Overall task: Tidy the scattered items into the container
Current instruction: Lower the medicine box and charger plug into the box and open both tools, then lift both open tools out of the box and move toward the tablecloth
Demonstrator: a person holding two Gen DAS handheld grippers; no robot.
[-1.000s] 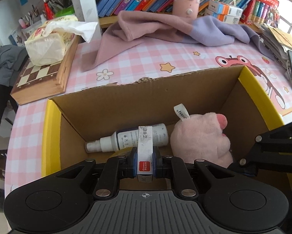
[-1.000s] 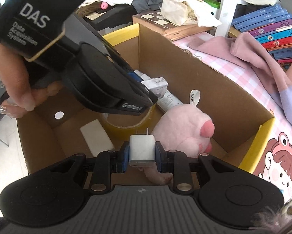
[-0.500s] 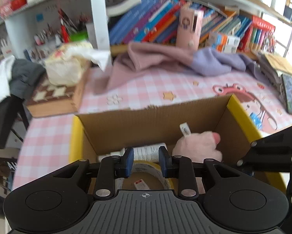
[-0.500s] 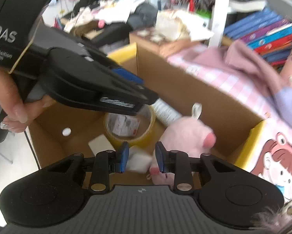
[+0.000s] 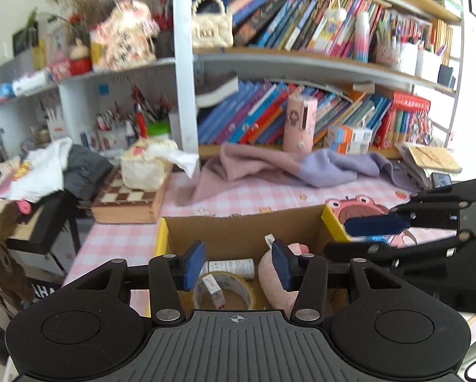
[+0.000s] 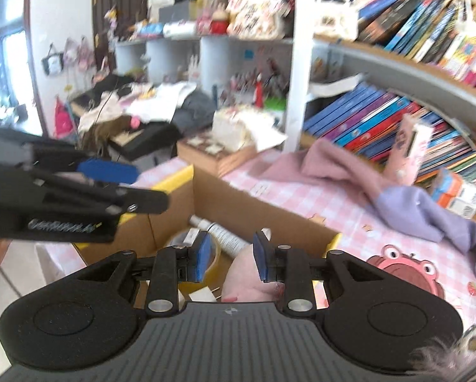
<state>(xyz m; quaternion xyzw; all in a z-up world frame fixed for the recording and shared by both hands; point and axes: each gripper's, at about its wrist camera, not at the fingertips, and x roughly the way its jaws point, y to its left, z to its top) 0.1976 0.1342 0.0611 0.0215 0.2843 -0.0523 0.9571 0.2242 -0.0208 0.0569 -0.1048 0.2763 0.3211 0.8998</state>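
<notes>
The cardboard box, with its yellow-edged flaps, stands on the pink checked desk low in the middle of the left wrist view, and it already holds what seems to be most of the loose clutter: a pink plush toy against the right wall, a white spray bottle lying on its side along the back, a roll of clear tape flat on the floor of the box, and a small white-and-red packet resting inside the tape's ring. In the right wrist view a small white charger lies at the bottom of the box, lower centre of the frame. Both grippers hang above the open top with nothing between their blue pads, which fits a release into the box followed by a lift clear of its walls. The left gripper has just been opening its jaws and they stand spread and empty. The right gripper shows a plain empty gap between its jaws too, though a narrower one. Beyond the box, a pink and lilac cloth lies bunched at the back of the desk, possibly the next thing to tidy.
</notes>
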